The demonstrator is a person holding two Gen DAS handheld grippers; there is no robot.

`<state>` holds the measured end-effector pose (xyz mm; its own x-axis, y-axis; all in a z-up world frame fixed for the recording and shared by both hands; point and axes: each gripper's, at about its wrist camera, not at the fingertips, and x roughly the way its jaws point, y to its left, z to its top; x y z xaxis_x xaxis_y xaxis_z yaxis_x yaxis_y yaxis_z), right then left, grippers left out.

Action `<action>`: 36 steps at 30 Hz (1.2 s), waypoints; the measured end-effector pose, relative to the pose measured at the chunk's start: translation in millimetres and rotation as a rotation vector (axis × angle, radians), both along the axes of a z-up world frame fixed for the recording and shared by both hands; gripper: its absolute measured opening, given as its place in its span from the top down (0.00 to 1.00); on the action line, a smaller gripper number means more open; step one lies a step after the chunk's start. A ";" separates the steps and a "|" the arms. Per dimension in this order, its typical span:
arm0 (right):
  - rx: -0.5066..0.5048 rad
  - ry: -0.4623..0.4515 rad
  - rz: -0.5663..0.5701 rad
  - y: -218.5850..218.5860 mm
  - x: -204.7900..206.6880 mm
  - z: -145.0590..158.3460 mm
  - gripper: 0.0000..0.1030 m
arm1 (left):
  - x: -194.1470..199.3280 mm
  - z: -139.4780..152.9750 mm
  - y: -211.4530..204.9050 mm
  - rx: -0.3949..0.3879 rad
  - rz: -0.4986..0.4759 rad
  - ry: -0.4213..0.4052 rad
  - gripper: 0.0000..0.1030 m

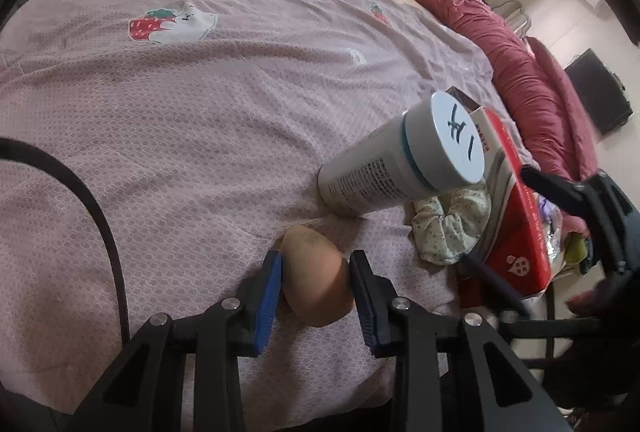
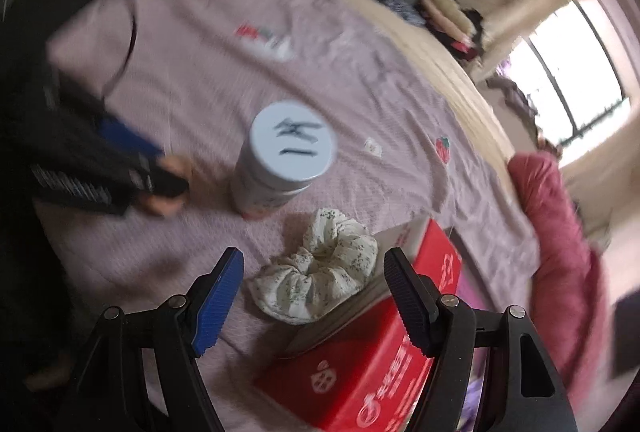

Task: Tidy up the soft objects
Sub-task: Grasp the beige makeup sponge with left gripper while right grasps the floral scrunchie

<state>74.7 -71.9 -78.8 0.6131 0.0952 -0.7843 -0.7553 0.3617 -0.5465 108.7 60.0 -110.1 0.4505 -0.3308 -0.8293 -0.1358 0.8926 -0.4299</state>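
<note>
Your left tongs [image 1: 314, 282] pinch the tan egg-shaped sponge [image 1: 316, 278] — right tongs [image 2: 314, 296] gape wide over the floral fabric scrunchie [image 2: 316, 268].

Tan sponge [image 1: 316, 284]; floral scrunchie [image 2: 320, 268], perhaps cream; red box [image 2: 360, 364]

A home bedroom. Ahead of the tool spreads a bed [image 1: 240, 92] under a pink strawberry-print sheet [image 1: 172, 24], a rumpled red quilt [image 1: 516, 64] bunched off to its right. Beyond that stand a bright window [image 2: 576, 88] and a wall-mounted dark screen [image 1: 600, 100].
</note>
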 end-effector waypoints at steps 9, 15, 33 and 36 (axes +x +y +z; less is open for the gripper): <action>-0.315 -0.008 0.085 11.1 20.9 -56.5 0.28 | 5.3 -0.1 7.1 -0.039 -0.008 -0.015 0.66; -0.275 0.074 0.050 5.3 38.5 -74.6 0.77 | 5.8 -3.5 11.2 -0.060 -0.002 -0.009 0.66; 0.468 0.253 -0.300 -66.1 60.4 29.1 0.89 | -8.6 22.0 9.3 -0.044 0.017 -0.072 0.66; 0.530 0.237 -0.309 -72.7 53.5 45.2 0.90 | -17.2 38.7 8.1 -0.032 0.026 -0.104 0.66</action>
<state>128.2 -144.6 -33.6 0.4903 0.3531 -0.7968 -0.6513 0.7560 -0.0657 91.5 68.1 -71.4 0.5425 -0.3434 -0.7667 -0.1122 0.8749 -0.4712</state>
